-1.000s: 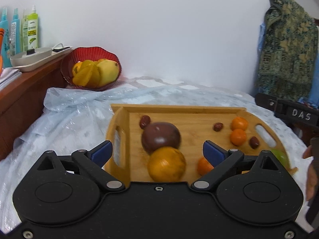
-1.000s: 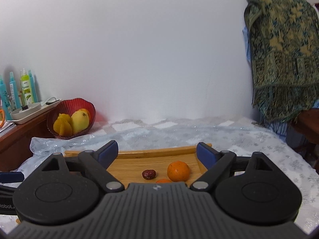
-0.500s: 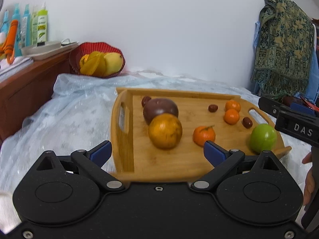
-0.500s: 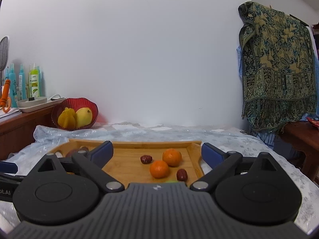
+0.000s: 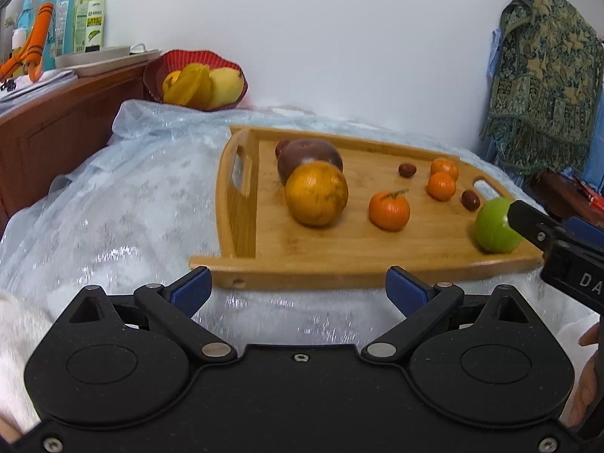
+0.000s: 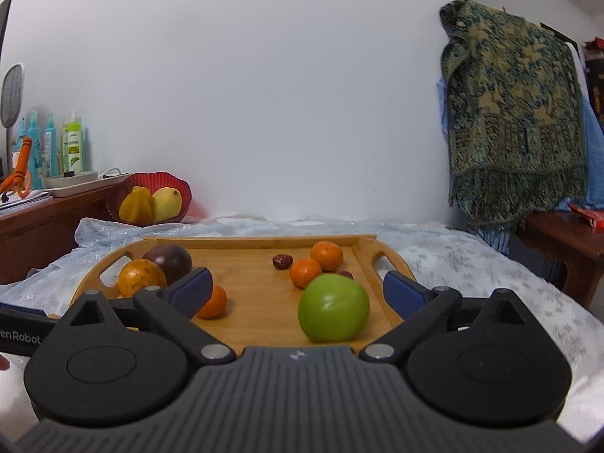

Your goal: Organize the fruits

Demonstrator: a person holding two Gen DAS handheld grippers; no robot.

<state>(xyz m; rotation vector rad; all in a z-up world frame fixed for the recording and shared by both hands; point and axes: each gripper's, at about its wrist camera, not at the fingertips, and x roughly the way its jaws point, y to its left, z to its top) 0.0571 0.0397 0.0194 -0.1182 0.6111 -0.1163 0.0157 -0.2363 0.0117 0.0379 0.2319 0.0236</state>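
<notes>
Two grippers hang wide apart and grasp nothing: the left gripper [image 5: 298, 287] short of the tray's near edge, the right gripper [image 6: 298, 290] framing the round green apple [image 6: 333, 307] without touching it. That apple sits at the near right corner of the bamboo tray with handle slots [image 6: 264, 311], beside small orange tangerines [image 6: 305, 272] and dark red dates [image 6: 282, 261]. It looks firm, smooth, fairly heavy and prone to roll; pinching across its widest middle seems safest.
</notes>
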